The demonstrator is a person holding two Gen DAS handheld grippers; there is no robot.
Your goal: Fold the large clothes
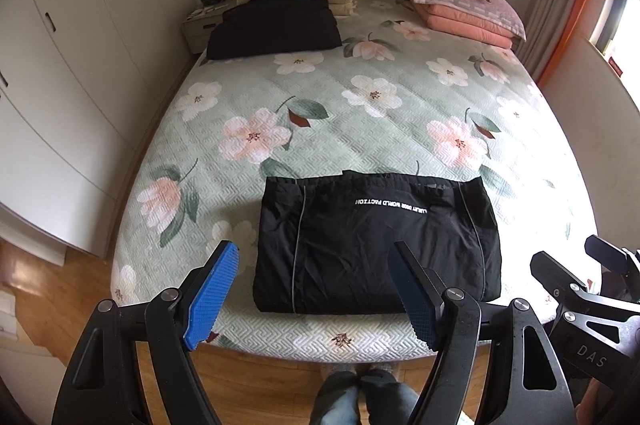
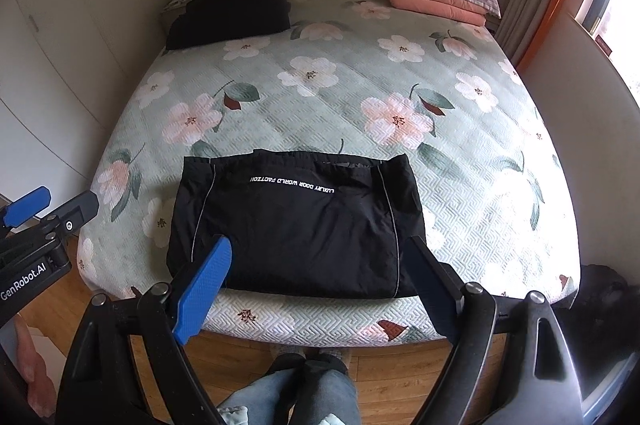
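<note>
- The folded black jacket [image 1: 376, 241] lies at the bed's [image 1: 360, 97] near edge, with bare floral bedspread beyond it.
- Left hand-held gripper [image 1: 316, 293] and right hand-held gripper [image 2: 324, 285] hover above the jacket, both released and empty.

A bed [image 1: 360, 97] with a floral green cover fills the room; white wardrobes [image 1: 72, 65] stand left of it, a bright window [image 2: 616, 5] right, wooden floor [image 2: 400, 357] below.
</note>
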